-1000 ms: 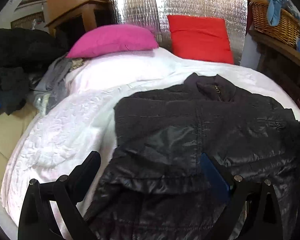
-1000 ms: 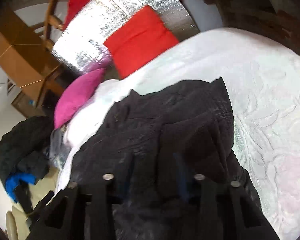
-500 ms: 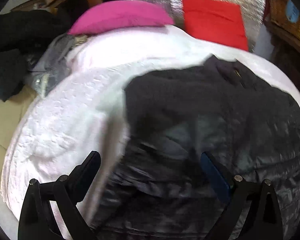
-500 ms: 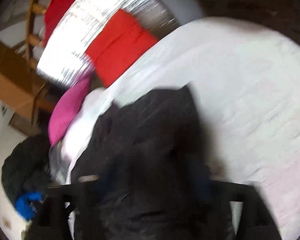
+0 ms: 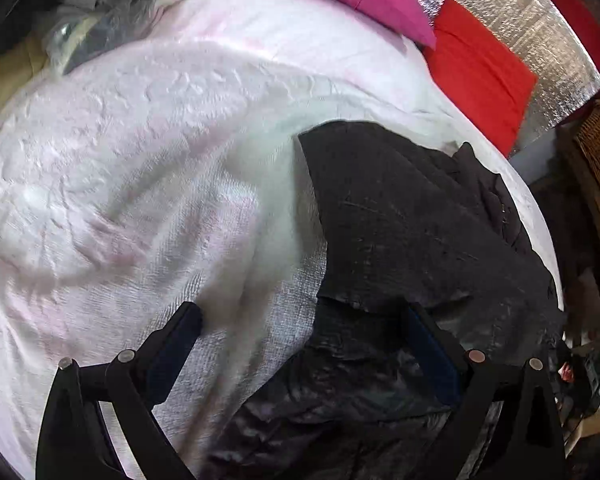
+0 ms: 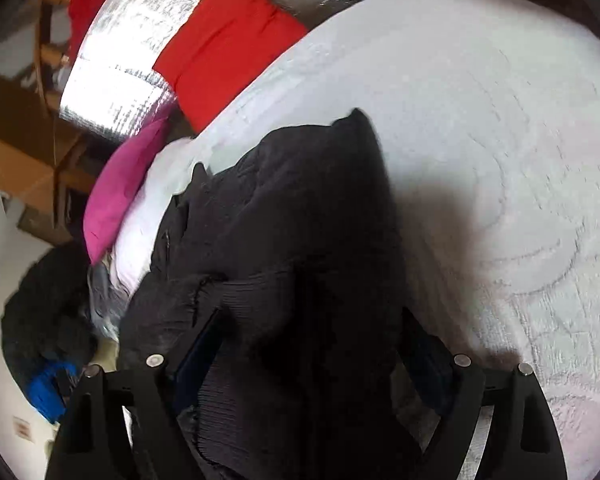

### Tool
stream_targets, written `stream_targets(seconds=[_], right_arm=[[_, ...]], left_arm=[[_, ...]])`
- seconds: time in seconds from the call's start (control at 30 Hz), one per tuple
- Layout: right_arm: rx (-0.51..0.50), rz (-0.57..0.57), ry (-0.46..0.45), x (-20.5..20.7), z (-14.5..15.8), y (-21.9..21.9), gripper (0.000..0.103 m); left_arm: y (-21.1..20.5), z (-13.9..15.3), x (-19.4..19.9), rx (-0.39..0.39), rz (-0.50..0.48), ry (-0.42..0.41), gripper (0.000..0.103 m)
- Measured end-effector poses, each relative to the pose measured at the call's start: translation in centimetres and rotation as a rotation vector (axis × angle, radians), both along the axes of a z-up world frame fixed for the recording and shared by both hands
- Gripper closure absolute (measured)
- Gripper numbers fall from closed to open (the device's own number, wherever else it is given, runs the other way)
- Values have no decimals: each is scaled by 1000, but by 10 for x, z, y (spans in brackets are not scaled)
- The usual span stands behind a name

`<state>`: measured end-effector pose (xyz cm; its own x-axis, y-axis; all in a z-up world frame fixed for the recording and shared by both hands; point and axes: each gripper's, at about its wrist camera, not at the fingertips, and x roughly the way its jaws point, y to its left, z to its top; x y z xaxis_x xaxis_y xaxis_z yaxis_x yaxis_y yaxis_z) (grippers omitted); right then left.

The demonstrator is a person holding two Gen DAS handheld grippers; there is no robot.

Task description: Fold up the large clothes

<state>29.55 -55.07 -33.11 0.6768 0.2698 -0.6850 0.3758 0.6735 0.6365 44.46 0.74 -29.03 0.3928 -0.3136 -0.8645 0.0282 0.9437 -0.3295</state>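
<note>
Black jacket [image 5: 412, 240] on bed [image 5: 140, 160], lower right of frame; left hand-held gripper [image 5: 300, 332] wide over its edge. Right hand-held gripper [image 6: 312, 336] wide, jacket fabric between the fingers.

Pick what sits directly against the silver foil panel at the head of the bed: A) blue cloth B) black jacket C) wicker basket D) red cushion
D: the red cushion leans against the silver foil panel, while the black jacket lies farther down on the white bedspread, apart from the panel.
</note>
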Motion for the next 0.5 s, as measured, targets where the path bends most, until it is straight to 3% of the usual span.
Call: stream_targets(seconds=[0.13, 0.2, 0.23, 0.27, 0.4, 0.43, 0.5], right_arm=[[-89, 16, -4, 2, 8, 14, 48], [-119, 8, -12, 1, 15, 20, 57], [-142, 3, -24, -1, 21, 23, 62], [-161, 1, -34, -1, 26, 25, 63], [-231, -10, -84, -7, 44, 34, 65], [-243, -9, -62, -4, 40, 35, 65], [-227, -9, -1, 0, 23, 30, 65]], left_arm=[[-17, 6, -3, 22, -21, -44, 4], [-27, 12, -7, 12, -57, -79, 27], [-34, 15, -6, -11, -91, -80, 57], [-40, 17, -5, -30, -111, -77, 66], [-47, 20, -8, 39, -112, -124, 67], [-47, 16, -5, 44, -107, -113, 62], [-47, 5, 0, 69, -82, -71, 39]])
